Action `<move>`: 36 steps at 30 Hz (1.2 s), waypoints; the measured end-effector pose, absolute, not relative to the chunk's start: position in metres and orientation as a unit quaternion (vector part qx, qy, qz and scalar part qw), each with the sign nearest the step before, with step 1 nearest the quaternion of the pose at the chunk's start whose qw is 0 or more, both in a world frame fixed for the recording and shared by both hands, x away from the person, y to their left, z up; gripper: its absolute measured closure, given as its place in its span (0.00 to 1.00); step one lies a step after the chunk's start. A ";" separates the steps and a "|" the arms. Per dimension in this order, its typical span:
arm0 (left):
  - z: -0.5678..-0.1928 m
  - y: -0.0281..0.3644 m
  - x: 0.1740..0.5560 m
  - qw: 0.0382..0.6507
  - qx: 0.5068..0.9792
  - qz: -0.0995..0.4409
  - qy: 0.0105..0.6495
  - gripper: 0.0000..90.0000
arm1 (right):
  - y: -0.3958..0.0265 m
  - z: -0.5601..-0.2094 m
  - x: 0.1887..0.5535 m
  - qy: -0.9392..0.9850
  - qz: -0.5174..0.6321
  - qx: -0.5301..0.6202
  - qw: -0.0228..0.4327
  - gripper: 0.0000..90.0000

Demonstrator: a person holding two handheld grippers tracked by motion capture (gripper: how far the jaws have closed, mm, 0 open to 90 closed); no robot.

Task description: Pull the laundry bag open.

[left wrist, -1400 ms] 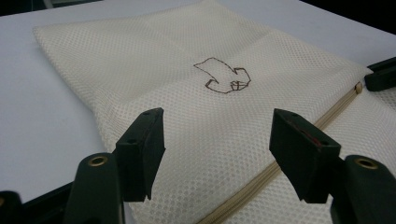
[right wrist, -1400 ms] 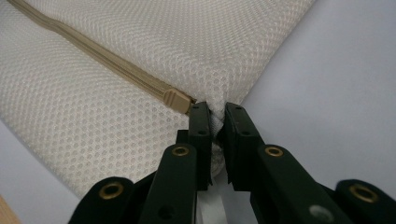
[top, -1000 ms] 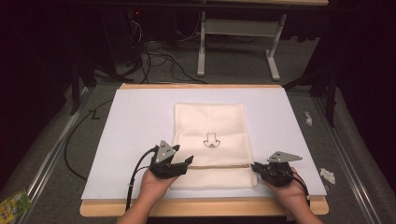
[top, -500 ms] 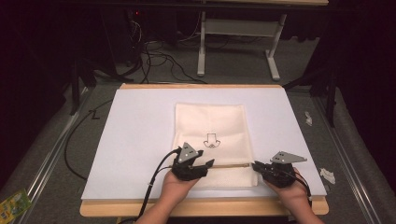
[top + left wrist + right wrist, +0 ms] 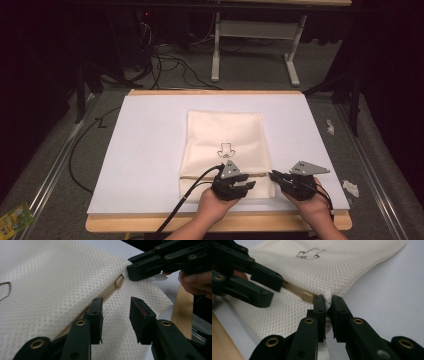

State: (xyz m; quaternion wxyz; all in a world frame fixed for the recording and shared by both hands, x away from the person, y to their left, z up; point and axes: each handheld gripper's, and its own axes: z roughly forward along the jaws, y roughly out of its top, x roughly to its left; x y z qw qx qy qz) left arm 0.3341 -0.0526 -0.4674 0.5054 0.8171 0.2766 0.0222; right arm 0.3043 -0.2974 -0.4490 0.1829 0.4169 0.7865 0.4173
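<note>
A cream mesh bag with a small dark print lies flat on the white board. A tan zipper runs along the bag's near end, and its pull sits at the right end. My right gripper is shut on the bag's edge just beyond the pull, with mesh pinched between its jaws. My left gripper hovers over the zipper line close by. Its jaws have just been closing and stand apart over the mesh, pressing on nothing. The two grippers are a short gap apart.
The white board rests on a wooden tabletop, whose edge runs close under both hands. A black cable trails from the left gripper. Paper scraps lie at the right, a green packet at the lower left.
The left gripper has slid right along the bag's near end, from its left corner to just beside the right gripper, and its jaws have narrowed. The right gripper has kept still.
</note>
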 end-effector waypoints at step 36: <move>-0.470 -0.046 0.344 0.499 0.817 0.025 0.290 0.98 | -0.288 -0.438 0.292 0.779 0.429 0.408 0.204 0.95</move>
